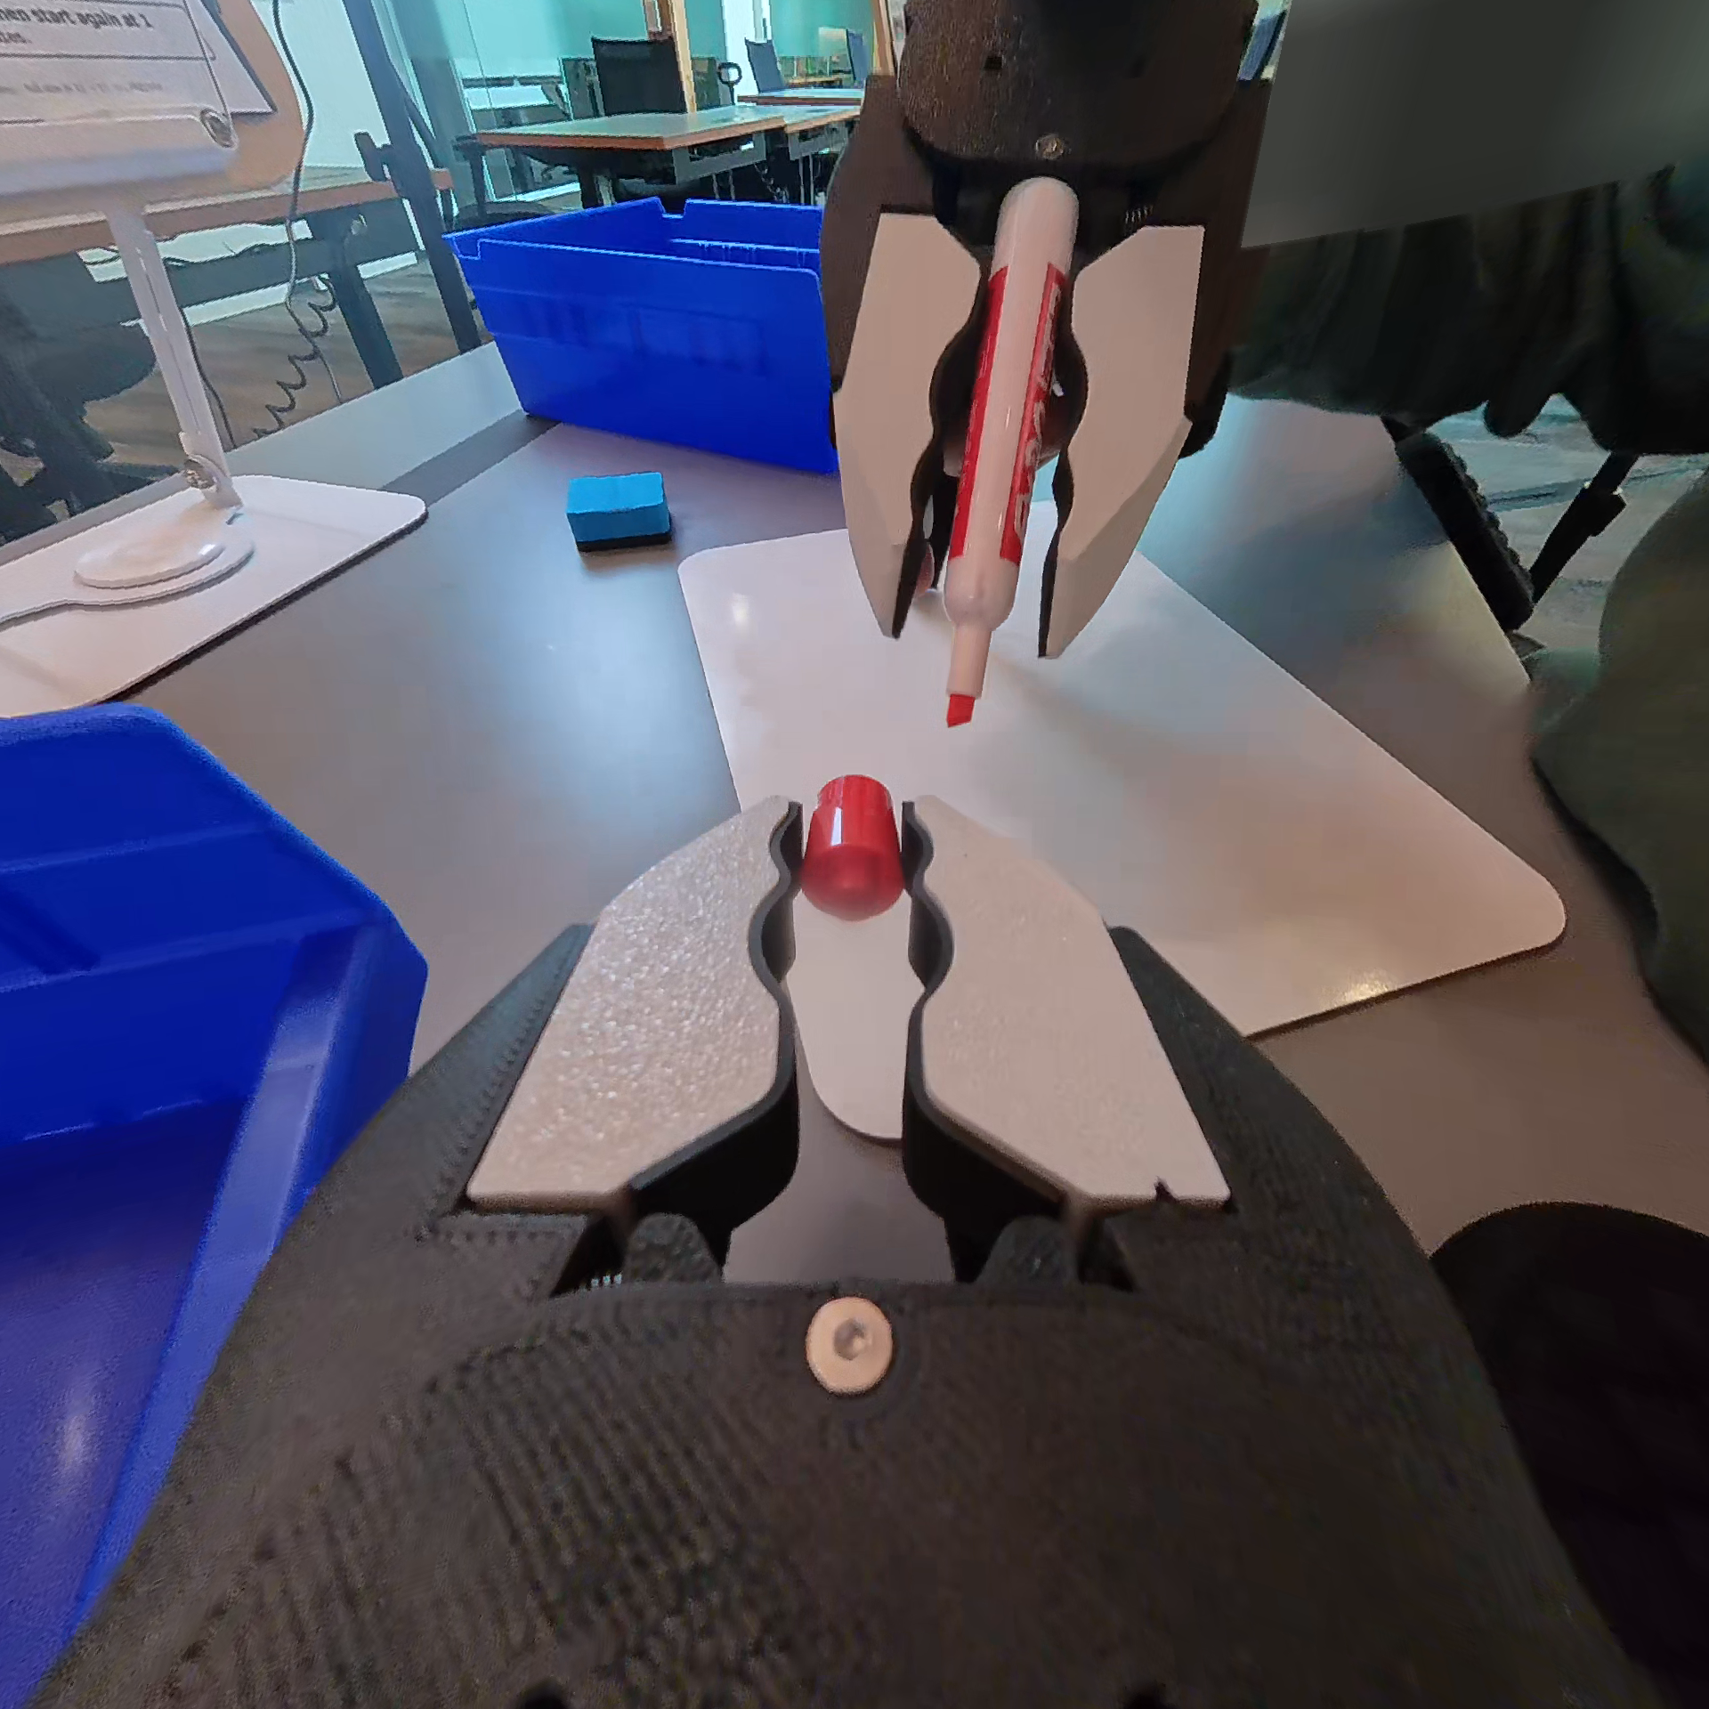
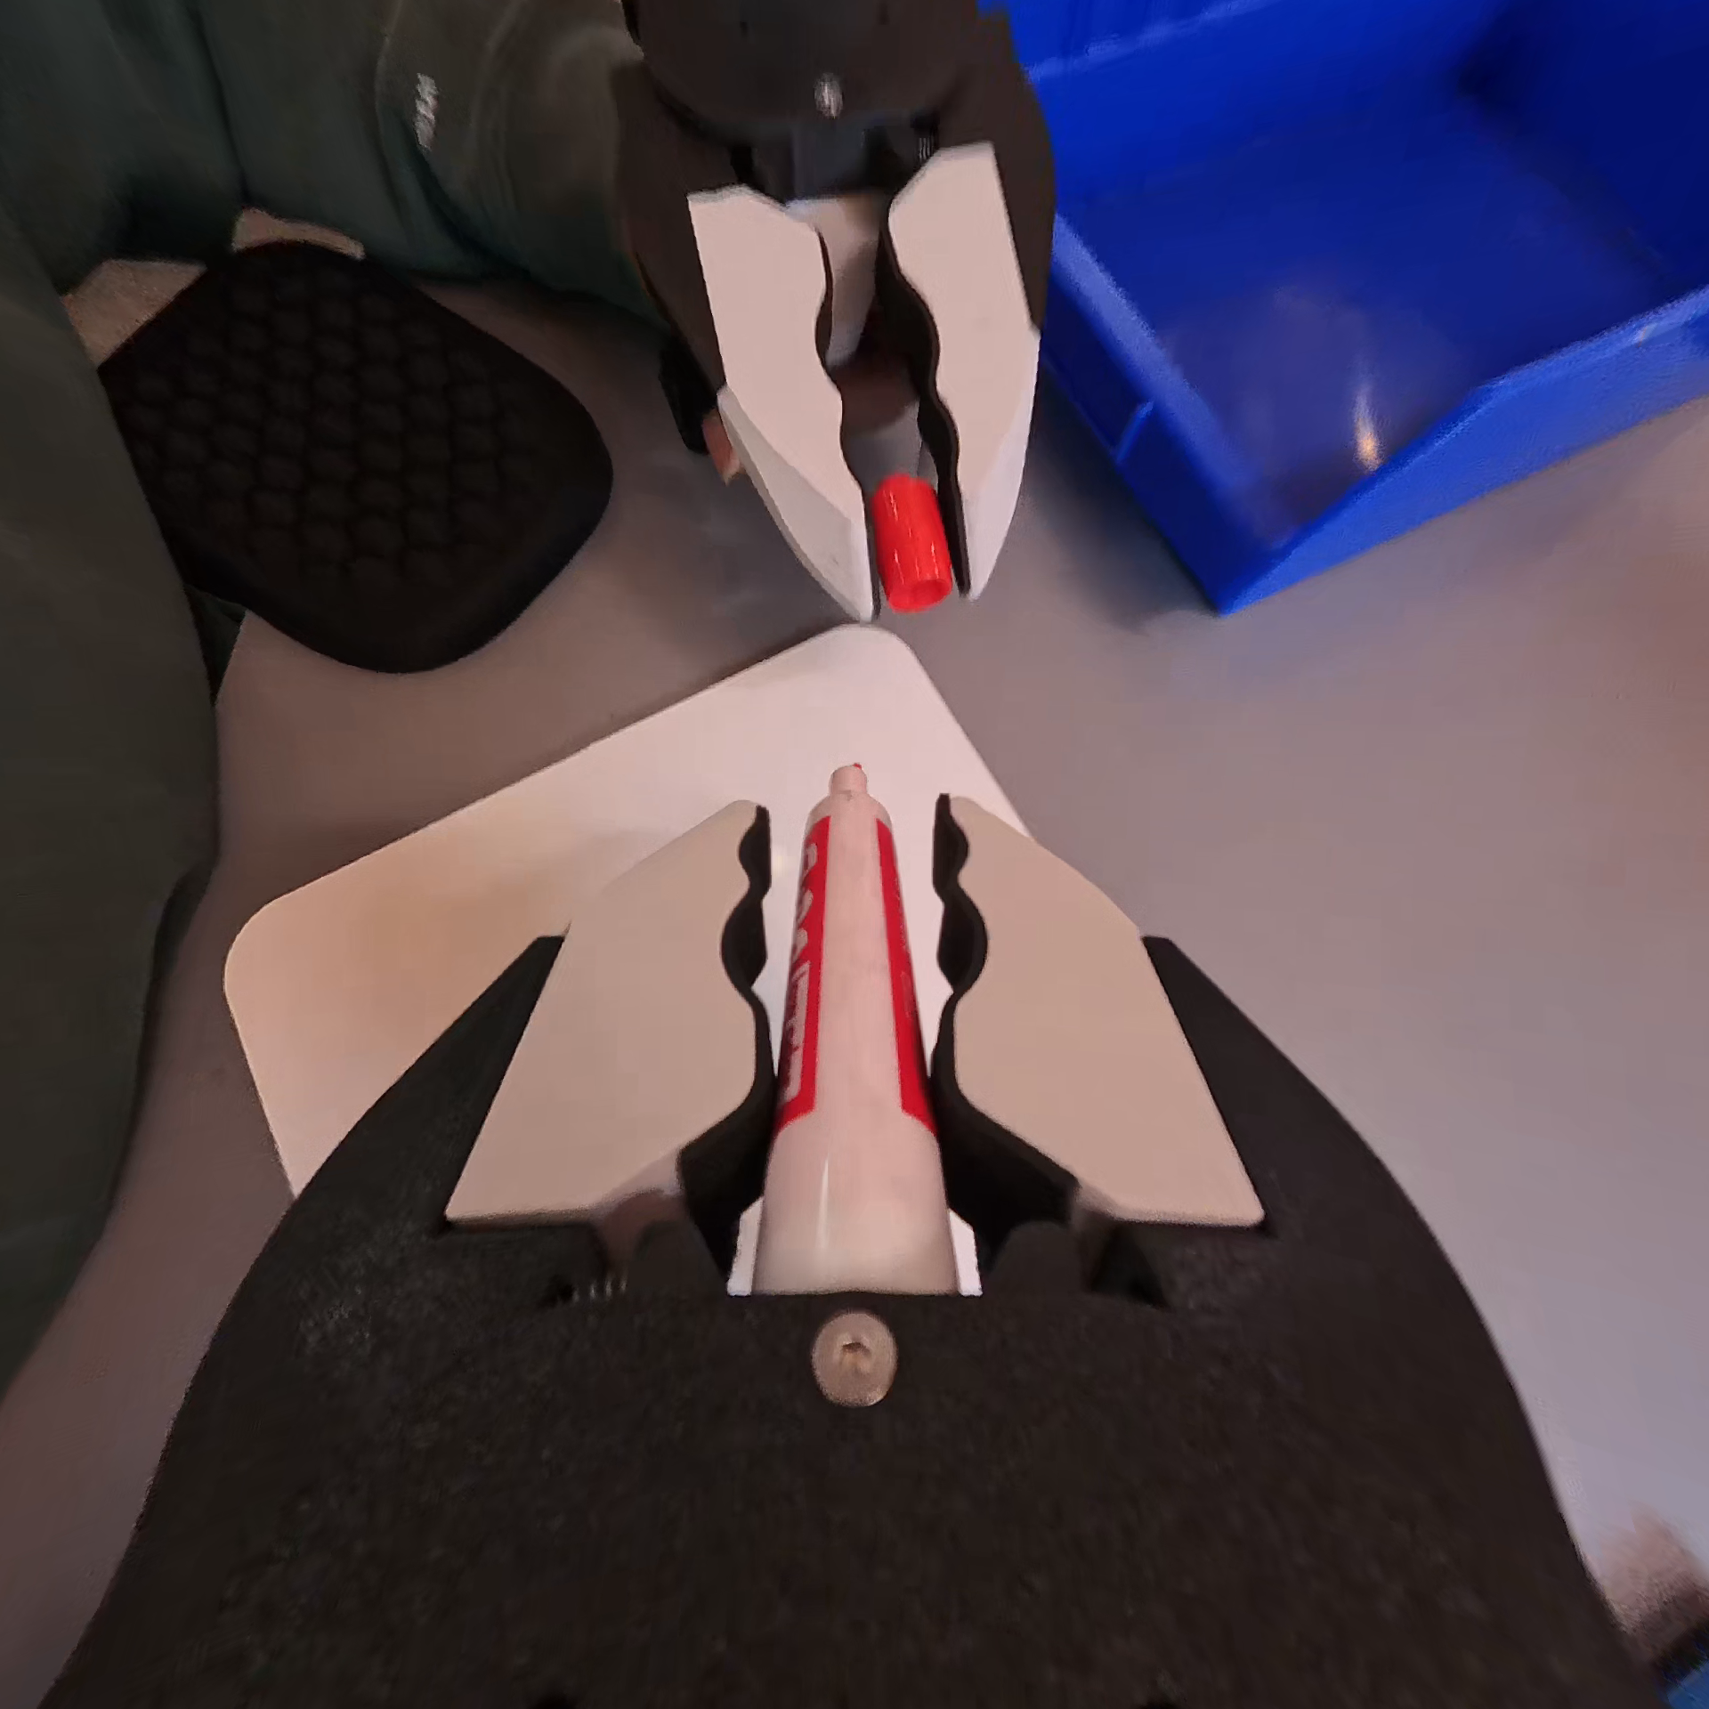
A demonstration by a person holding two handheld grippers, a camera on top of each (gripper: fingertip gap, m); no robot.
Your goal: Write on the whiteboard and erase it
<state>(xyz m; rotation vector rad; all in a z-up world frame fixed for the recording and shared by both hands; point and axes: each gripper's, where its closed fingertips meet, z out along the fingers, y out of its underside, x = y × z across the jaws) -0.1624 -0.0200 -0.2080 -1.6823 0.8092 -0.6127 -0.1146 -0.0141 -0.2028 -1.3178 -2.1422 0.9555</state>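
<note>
Bins of blue plastic flank the grey table; eraser sits beside the whiteboard. Left gripper pinches the red cap. Right gripper, narrowly parted, clamps the marker near its base, tip above the whiteboard.
</note>
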